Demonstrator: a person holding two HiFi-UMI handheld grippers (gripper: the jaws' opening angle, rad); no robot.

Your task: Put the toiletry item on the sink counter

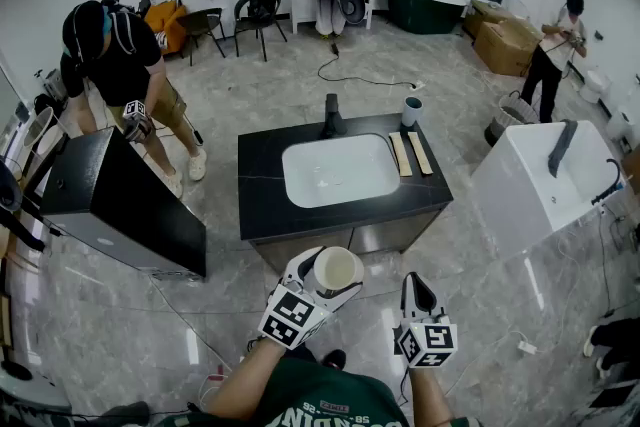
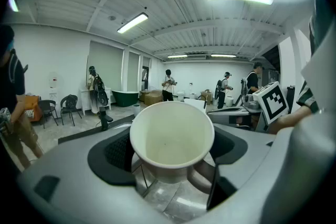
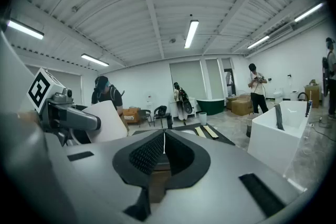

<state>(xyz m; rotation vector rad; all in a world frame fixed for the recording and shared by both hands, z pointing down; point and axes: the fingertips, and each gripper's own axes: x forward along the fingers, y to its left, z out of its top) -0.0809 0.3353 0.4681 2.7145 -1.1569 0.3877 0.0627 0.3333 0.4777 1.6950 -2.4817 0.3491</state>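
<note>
A cream paper cup sits tilted between the jaws of my left gripper, which is shut on it just below the counter's near edge. In the left gripper view the cup fills the gap of the left gripper, its empty mouth facing the camera. My right gripper hangs to the right of the cup, and in its own view the right gripper has its pads together with nothing between them. The black sink counter with a white basin and black faucet stands ahead.
On the counter's right side lie two wooden strips and a grey cup. A black cabinet stands at the left with a person beside it. A white freestanding basin is at the right. A cable crosses the floor behind.
</note>
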